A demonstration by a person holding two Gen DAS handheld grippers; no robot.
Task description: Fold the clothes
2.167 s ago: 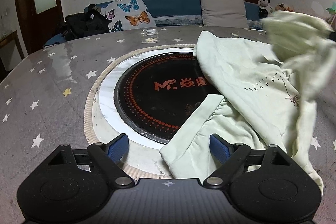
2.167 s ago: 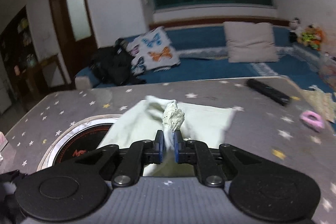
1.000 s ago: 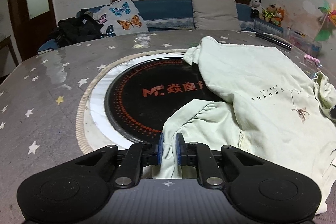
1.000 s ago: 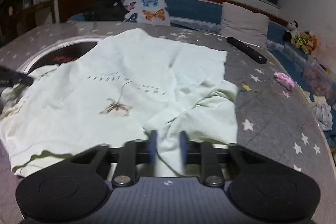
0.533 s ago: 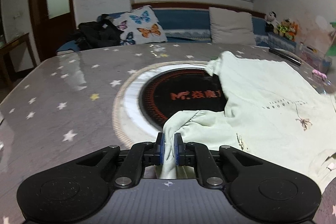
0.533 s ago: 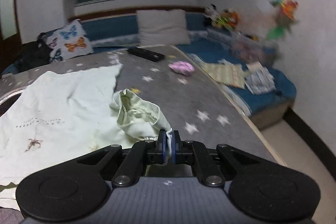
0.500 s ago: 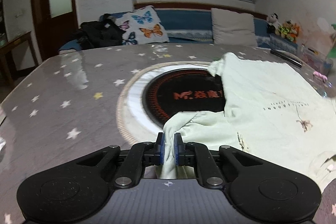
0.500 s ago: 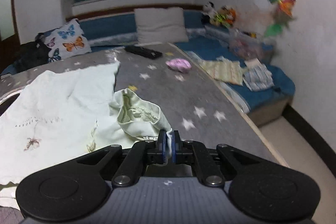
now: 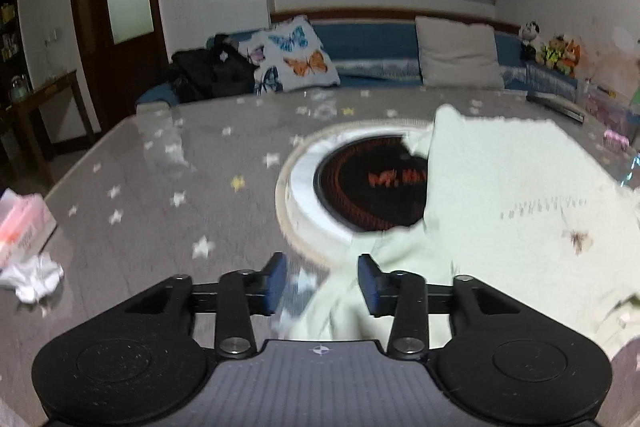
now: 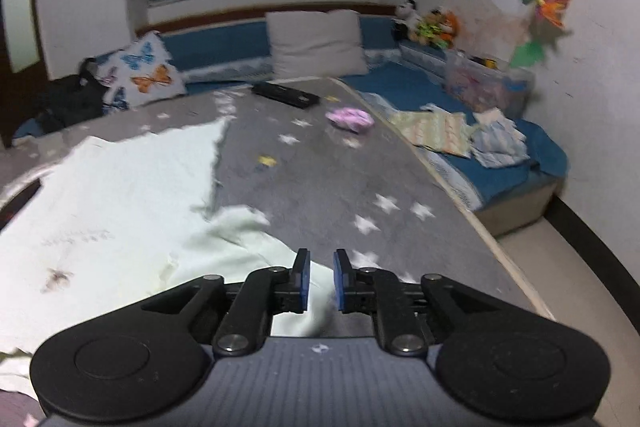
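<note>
Pale green sweatshirt (image 9: 520,187) spread flat on starry counter (image 9: 160,179), partly over black round hob (image 9: 368,187). Left claw (image 9: 322,281) released, sleeve between jaws. Right claw (image 10: 321,281) parted, gripping nothing.

Garment (image 9: 520,187) blurred, print unreadable, right edge cut off; stovetop (image 9: 372,195) partly covered.
</note>
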